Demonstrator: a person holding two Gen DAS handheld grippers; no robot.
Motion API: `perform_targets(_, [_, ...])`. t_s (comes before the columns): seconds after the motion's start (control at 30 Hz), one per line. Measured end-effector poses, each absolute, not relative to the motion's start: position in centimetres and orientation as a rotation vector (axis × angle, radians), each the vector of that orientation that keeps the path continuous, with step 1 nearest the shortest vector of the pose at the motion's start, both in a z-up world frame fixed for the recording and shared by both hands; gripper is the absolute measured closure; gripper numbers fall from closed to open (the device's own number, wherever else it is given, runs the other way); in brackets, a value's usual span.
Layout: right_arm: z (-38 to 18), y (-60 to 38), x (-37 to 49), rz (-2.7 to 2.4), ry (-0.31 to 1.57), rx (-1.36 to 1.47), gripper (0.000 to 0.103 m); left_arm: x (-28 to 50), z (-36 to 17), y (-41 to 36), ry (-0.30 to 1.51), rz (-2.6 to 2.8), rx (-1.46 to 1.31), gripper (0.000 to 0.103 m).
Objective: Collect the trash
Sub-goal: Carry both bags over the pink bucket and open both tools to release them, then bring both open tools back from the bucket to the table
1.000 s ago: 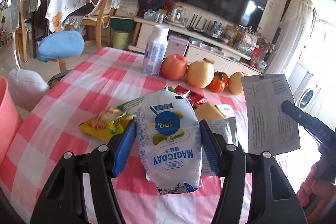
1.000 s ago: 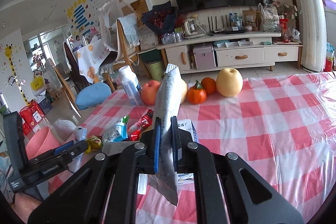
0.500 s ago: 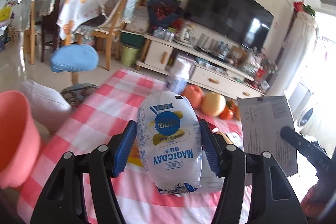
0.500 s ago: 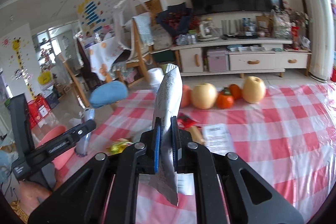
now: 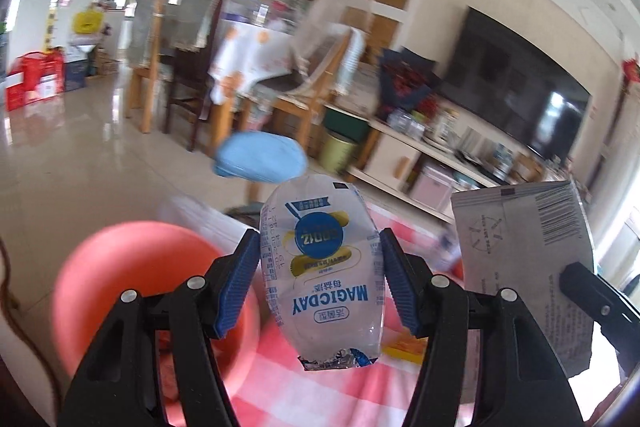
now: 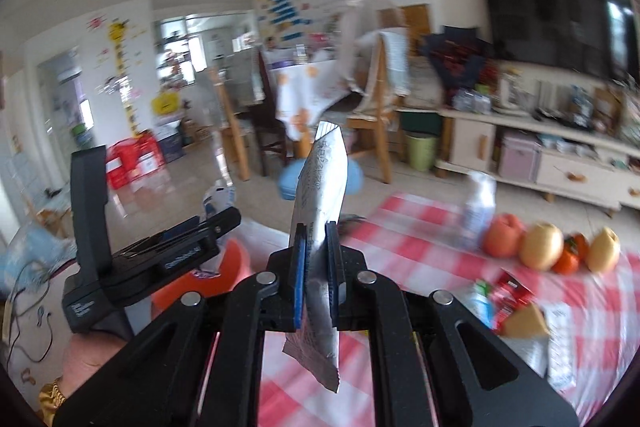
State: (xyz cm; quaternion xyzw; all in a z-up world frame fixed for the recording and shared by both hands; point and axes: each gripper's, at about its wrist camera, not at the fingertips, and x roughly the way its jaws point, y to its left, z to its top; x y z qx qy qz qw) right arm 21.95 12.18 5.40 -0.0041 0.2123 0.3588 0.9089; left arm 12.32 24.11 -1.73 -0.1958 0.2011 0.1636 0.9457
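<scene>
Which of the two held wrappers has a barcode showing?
The silver foil packet in the right gripper; the MAGICDAY wrapper in the left gripper shows a blue logo instead.

Both my feeds are bright with daylight; it blows out white at the right edge of the left view. The floor [image 5: 76, 155] shows glare streaks. Background is motion-blurred in both, worst on the bucket [image 5: 132, 275] and fruit [image 6: 544, 247]. The wrapper [image 5: 320, 267] stays sharp. Fisheye bends edges, corners vignette black.
</scene>
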Motion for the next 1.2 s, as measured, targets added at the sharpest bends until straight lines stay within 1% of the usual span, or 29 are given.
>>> perform_targets(0.27, [5.8,22.1,20.6,0.885,0.453,-0.067,0.093,7.7,-2.4,33.8,0.387,0.518,-0.491,0.041])
perform_targets(0.47, [3.9,27.9,20.8,0.952,0.528,-0.046,0.092,5.7,-4.0,38.3,0.387,0.559,-0.58,0.041])
perform_targets(0.53, [2.6,29.6,21.0,0.944,0.554,-0.052,0.092,6.0,-4.5,38.9,0.401,0.552,-0.592,0.041])
perform_targets(0.57, [1.8,30.2,21.5,0.936,0.581,-0.053,0.09,6.3,-4.9,39.3,0.413,0.545,-0.6,0.041])
perform_targets(0.6, [0.3,31.2,22.3,0.931,0.637,-0.062,0.083,6.5,-5.3,39.5,0.425,0.54,-0.605,0.041])
perform_targets(0.63, [-0.7,31.7,22.9,0.909,0.673,-0.069,0.076,6.7,-5.7,39.4,0.442,0.538,-0.607,0.039])
perform_targets(0.67, [-1.7,31.8,23.6,0.882,0.707,-0.063,0.057,7.1,-6.1,39.3,0.466,0.543,-0.603,0.028])
perform_targets(0.7, [-2.6,31.4,24.0,0.882,0.74,-0.023,0.049,7.4,-6.5,39.4,0.494,0.567,-0.589,0.022])
perform_targets(0.73, [-3.2,30.8,24.3,0.88,0.76,0.027,0.049,7.5,-6.6,39.4,0.503,0.589,-0.573,0.017])
perform_targets(0.77, [-3.5,30.1,24.5,0.857,0.768,0.059,0.047,7.6,-6.6,39.2,0.506,0.599,-0.557,0.016])
perform_targets(0.8, [-3.7,29.1,24.5,0.835,0.767,0.073,0.041,7.9,-6.6,39.2,0.508,0.602,-0.548,0.015])
perform_targets(0.83, [-3.7,28.3,24.5,0.812,0.76,0.085,0.038,7.9,-6.6,39.0,0.506,0.613,-0.536,0.012])
perform_targets(0.9, [-3.4,27.1,24.1,0.773,0.729,0.087,0.028,7.9,-6.5,38.6,0.494,0.625,-0.526,0.012])
perform_targets(0.97, [-3.0,26.2,23.8,0.738,0.701,0.069,0.021,8.1,-6.7,38.0,0.493,0.626,-0.516,0.012])
perform_targets(1.2, [-2.9,22.2,22.5,0.671,0.624,0.008,0.012,9.8,-6.3,34.2,0.473,0.53,-0.392,0.009])
